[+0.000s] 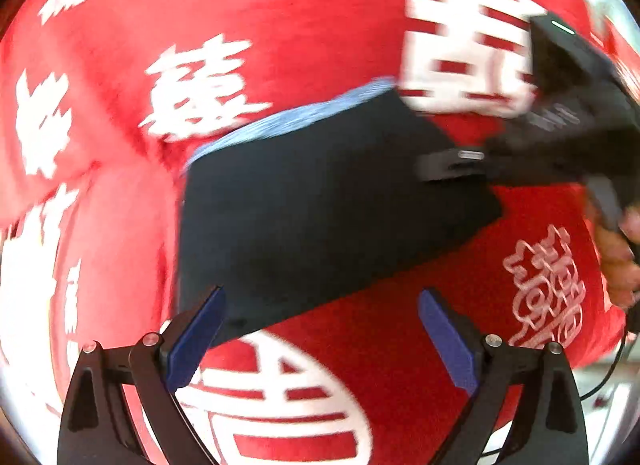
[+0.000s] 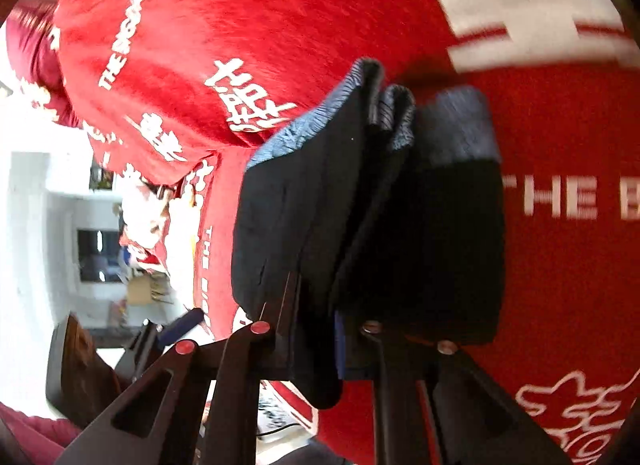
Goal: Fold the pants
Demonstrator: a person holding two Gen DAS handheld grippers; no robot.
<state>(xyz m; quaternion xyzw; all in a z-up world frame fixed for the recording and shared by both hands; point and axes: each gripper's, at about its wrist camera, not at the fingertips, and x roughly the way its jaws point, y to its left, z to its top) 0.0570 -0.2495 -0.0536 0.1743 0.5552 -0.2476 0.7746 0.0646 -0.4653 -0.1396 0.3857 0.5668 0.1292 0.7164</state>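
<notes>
The dark navy pants [image 1: 320,205] lie folded into a thick rectangle on the red cloth, their light blue waistband [image 1: 288,121] along the far edge. My left gripper [image 1: 322,329] hovers over the near edge, its jaws wide open; the near left corner of the pants sits just inside the left pad [image 1: 198,339], unpressed. My right gripper [image 1: 456,163] comes in from the right onto the pants' right edge. In the right wrist view the right gripper [image 2: 332,329] is shut on the stacked layers of the pants [image 2: 360,225], whose waistband folds [image 2: 392,113] point away.
A red cloth [image 1: 320,25] with large white characters covers the whole surface under the pants. A hand [image 1: 620,253] holds the right gripper's handle. Past the cloth's left edge in the right wrist view are a white room and shelves [image 2: 60,205].
</notes>
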